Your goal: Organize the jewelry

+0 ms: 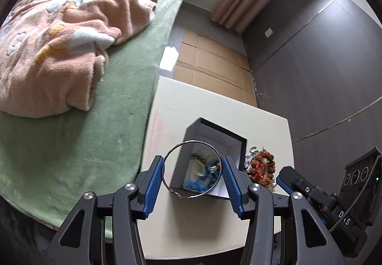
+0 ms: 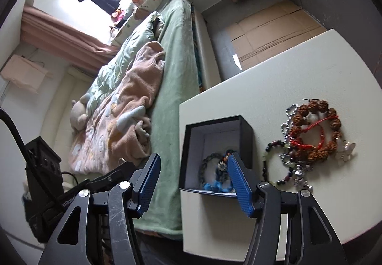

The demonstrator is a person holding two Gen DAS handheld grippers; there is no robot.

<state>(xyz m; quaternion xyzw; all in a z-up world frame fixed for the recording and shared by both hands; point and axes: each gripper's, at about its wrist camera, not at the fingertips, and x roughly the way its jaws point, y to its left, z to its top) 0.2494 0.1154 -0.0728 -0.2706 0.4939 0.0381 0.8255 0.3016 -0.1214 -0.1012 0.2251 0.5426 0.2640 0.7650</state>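
My left gripper is shut on a thin silver bangle, holding it by its sides just above the open black box. The box stands on the cream table and holds blue and grey jewelry. A brown bead bracelet with red cord lies right of the box. In the right wrist view it lies among dark bead strands and silver chains. My right gripper is open and empty at the table's near left corner, in front of the box.
A bed with a green cover and a pink blanket runs along the table's left side. Flat cardboard lies on the floor beyond the table. A dark wall is to the right.
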